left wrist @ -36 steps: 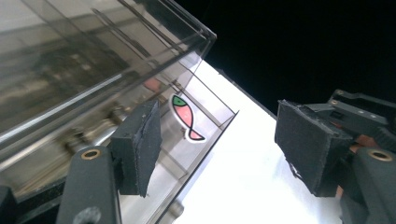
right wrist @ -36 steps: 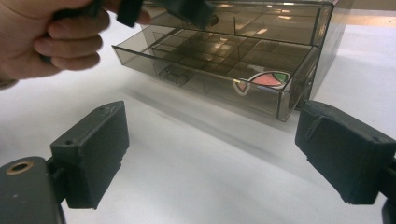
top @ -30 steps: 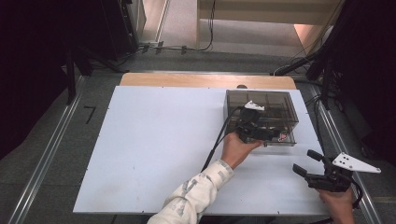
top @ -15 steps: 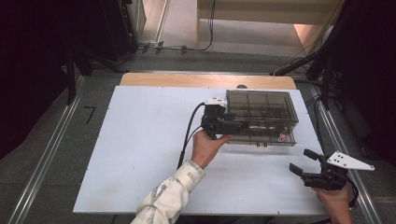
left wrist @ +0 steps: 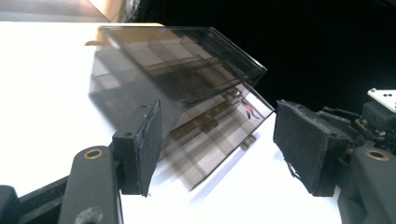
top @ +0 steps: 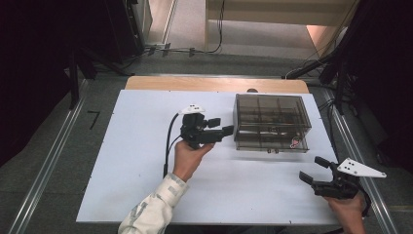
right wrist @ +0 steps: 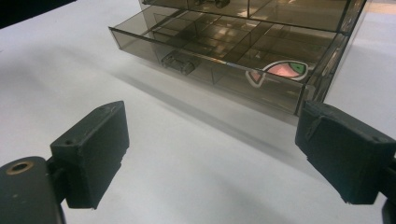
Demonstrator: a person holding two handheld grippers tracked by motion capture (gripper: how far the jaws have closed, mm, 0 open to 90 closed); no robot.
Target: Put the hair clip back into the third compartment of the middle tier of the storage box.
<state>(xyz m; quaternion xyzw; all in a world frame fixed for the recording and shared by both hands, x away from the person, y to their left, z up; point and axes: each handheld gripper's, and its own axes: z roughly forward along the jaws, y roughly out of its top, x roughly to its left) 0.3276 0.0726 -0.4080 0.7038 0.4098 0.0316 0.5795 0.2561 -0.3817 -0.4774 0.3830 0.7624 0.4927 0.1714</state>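
A smoky clear plastic drawer box [top: 270, 119] stands at the far right of the white tabletop [top: 141, 161]. Its lowest drawer [right wrist: 205, 39] sticks out a little and carries a fish sticker [right wrist: 280, 70] on the front. My left gripper [top: 221, 126] hovers just left of the box and points at its left side. The jaws are open around bare air, with the box [left wrist: 187, 79] ahead of them. My right gripper [top: 311, 168] rests near the front right corner, open and empty, facing the box front [right wrist: 243, 28] from a short way off.
A wooden strip [top: 214, 84] runs along the table's far edge. Metal rails [top: 44, 170] flank the table on both sides. Cables [top: 195, 48] and dark stands lie on the floor beyond. The left gripper's cable [top: 168, 146] loops down beside the hand.
My left hand has drawn the gripper leftward, from over the box's front to a spot beside its left wall. The right gripper has stayed put.
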